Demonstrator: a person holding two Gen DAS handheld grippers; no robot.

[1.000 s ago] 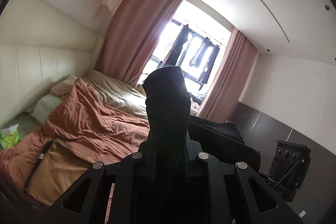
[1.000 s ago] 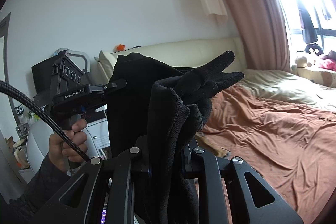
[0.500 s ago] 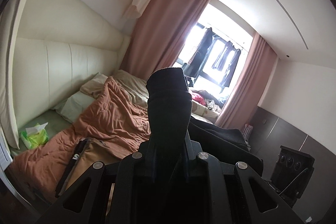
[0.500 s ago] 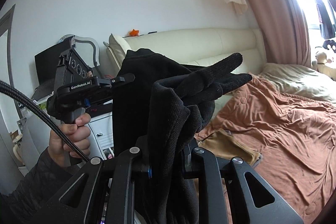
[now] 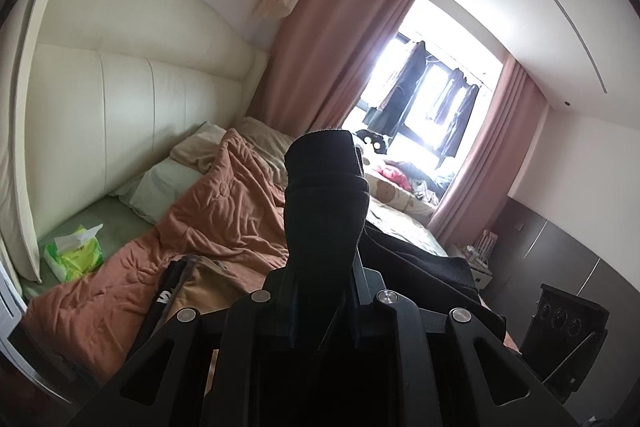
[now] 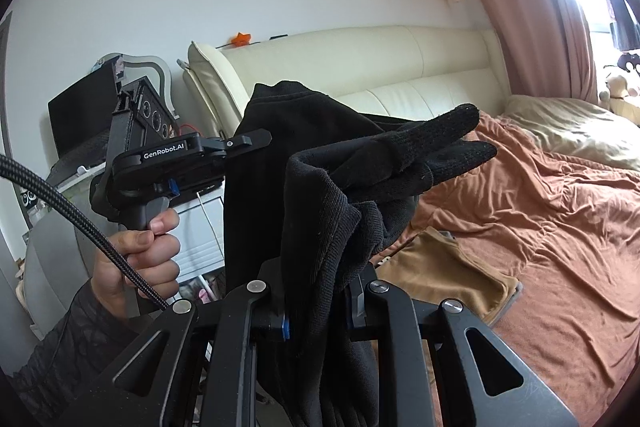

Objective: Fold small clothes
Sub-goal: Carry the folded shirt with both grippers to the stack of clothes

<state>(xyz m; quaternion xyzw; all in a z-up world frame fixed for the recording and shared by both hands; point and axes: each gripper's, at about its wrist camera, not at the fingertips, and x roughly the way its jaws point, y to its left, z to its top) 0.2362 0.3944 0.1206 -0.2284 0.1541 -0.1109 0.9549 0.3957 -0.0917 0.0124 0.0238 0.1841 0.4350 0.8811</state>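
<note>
gloves [image 6: 384, 171] were up in the air over the bed [image 6: 552, 211], not laid flat yet. you had the left gripper [image 5: 320, 267] & right gripper [image 6: 320, 287] both clamped on the black knit. lower them together w/ even tension, cuffs level. fabric looked thick, fuzzy, w/ fingers sticking out to the right.

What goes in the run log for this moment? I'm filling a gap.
phase: mid-air hold | left gripper: shut on black glove | right gripper: shut on black glove | below: bed
</note>
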